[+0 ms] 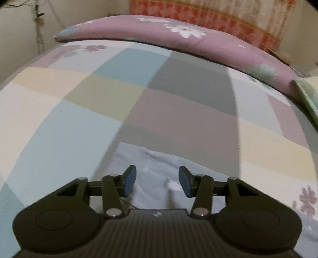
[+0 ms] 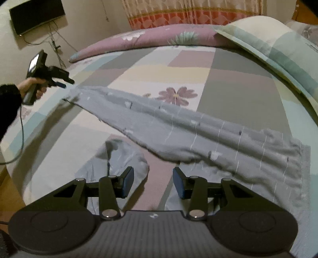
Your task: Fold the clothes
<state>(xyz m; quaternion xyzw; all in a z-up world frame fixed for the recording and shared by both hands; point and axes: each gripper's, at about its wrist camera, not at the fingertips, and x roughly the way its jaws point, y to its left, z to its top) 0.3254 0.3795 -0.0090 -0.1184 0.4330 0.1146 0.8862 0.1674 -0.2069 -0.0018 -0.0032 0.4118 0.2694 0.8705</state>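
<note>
Grey-blue trousers (image 2: 198, 131) with thin white dashes lie spread on the patchwork bed sheet (image 2: 159, 73). One leg runs diagonally up to the left, and the other leg (image 2: 119, 156) lies bunched near the front. A hand holds my left gripper (image 2: 65, 83) just above the far end of the long leg. In the left wrist view that gripper (image 1: 157, 170) is open, the cloth (image 1: 151, 158) lying loose under the gap. My right gripper (image 2: 152, 172) is open over the sheet between the two legs, with nothing between its pads.
A purple flowered quilt (image 1: 178, 37) lies along the far side of the bed. A green checked pillow (image 2: 268, 45) sits at the right. Behind are a curtain (image 2: 188, 12), a black box (image 2: 37, 13) on the wall and hanging cables. The bed's edge falls away at the left.
</note>
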